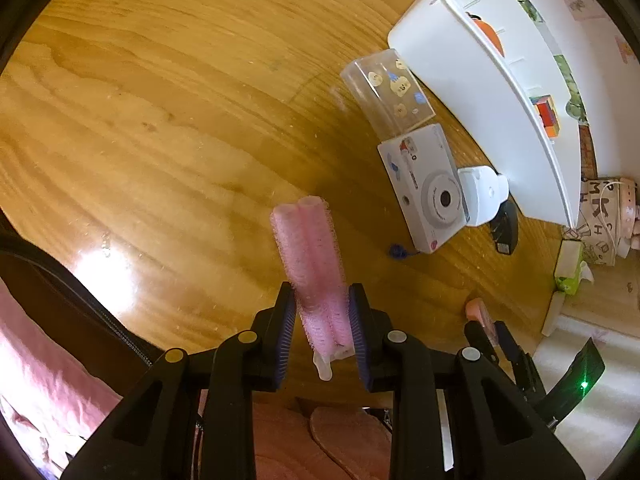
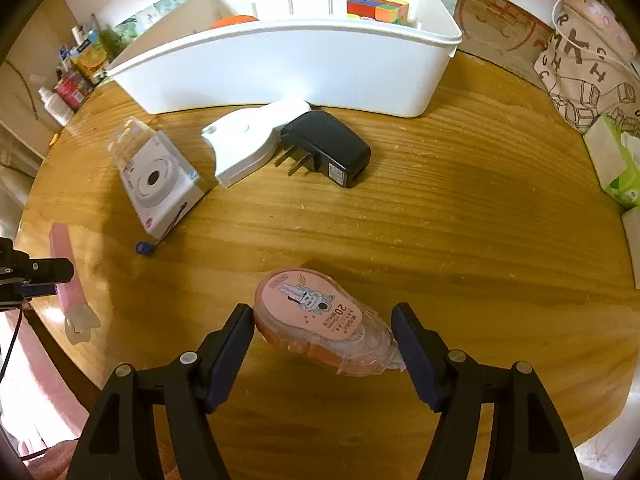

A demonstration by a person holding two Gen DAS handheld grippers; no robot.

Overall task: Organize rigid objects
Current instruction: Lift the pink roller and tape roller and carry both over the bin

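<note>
My left gripper [image 1: 321, 296] is shut on a pair of pink hair rollers [image 1: 308, 248], which stick out forward above the wooden table [image 1: 160, 120]. The same rollers [image 2: 66, 280] show at the left edge of the right wrist view. My right gripper [image 2: 323, 316] is shut on a pink correction tape dispenser [image 2: 316, 316], one pad at each end, lifted a little off the table [image 2: 440, 220]. A white bin [image 2: 280, 68] stands at the back, holding a colourful cube [image 2: 378, 8] and something orange [image 2: 234, 21].
On the table in front of the bin [image 1: 460, 60] lie a white toy camera [image 2: 160, 184], a clear plastic box [image 1: 386, 92], a white device [image 2: 248, 140] and a black plug charger [image 2: 324, 148]. A printed bag [image 2: 580, 60] and a green tissue pack [image 2: 620, 168] sit at the right.
</note>
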